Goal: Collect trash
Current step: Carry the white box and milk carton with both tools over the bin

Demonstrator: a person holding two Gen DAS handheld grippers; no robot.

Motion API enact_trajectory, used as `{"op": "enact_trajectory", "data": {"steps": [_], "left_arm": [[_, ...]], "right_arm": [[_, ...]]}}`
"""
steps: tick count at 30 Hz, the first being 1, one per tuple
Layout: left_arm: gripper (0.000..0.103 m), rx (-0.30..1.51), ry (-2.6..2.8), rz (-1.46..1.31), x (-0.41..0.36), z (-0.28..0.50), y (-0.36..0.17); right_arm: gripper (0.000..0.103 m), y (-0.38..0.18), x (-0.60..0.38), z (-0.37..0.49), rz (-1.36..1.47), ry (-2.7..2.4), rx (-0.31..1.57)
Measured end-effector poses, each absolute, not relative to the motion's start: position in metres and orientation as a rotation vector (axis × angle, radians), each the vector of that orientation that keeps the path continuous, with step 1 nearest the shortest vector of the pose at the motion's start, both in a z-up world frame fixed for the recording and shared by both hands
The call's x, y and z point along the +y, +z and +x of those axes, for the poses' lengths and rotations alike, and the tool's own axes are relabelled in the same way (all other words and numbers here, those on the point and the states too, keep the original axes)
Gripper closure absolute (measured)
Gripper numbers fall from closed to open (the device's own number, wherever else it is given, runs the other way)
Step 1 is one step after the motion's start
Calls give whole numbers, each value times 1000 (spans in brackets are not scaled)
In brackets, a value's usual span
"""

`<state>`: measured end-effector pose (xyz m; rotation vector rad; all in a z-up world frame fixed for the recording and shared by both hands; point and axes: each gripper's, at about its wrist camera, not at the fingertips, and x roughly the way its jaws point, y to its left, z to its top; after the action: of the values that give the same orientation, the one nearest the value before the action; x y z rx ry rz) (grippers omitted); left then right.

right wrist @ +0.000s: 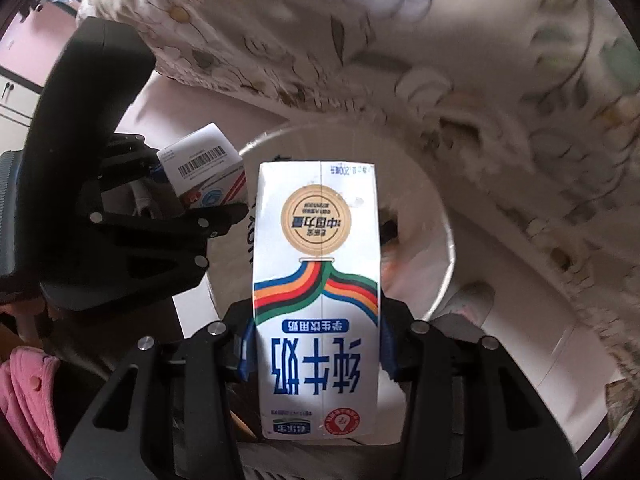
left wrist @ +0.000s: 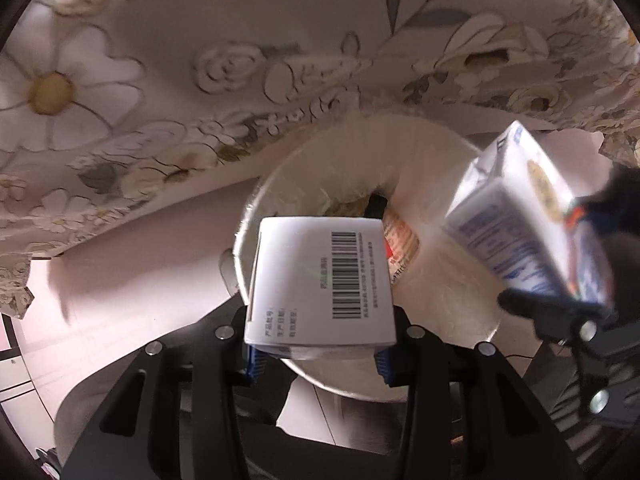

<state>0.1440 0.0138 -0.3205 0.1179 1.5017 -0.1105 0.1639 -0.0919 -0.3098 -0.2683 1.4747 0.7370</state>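
Both pickups done; drops pending. Left gripper (left wrist: 320, 356) clamped on white barcode box (left wrist: 320, 280), right gripper (right wrist: 318, 348) clamped on milk carton (right wrist: 318, 280). Both poised over lined bin (left wrist: 472, 320), carton at 3 o'clock from box. Some trash already inside.

Left gripper (left wrist: 320, 354), black with 2 blue-padded fingers (left wrist: 256, 360), pointing down; pads pressed on both sides of a small white cardboard box (left wrist: 320, 280) with a black barcode and grey print facing the camera.

Round white plastic waste bin (left wrist: 460, 280), directly below the box; inside it, a crumpled wrapper with red and white print (left wrist: 400, 240) and darker scraps, too small to tell.

White milk carton with blue lettering (left wrist: 528, 216), tilted, above the bin's right rim, clamped by the black right gripper (left wrist: 576, 304) entering from the right edge.

Floral-printed fabric (left wrist: 160, 80), cream with white daisies, across the upper frame.

Pale pink floor (left wrist: 120, 264), left of the bin.
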Motion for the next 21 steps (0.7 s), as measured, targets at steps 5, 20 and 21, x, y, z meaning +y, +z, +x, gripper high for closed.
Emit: {"op": "enact_trajectory", "data": {"steps": [5,20,21], "left_arm": [[59,1549,-103,79,15,151,-343],[58,1720,-91,-73,19,159,-409],[58,1734,-95,-94,20,160,-412]], "right_arm": [[55,-331,-90,162,-238,708,1517],[55,-392,-81,182,-152,588,1613],[55,-394,-80,182,-174,568,1597]]}}
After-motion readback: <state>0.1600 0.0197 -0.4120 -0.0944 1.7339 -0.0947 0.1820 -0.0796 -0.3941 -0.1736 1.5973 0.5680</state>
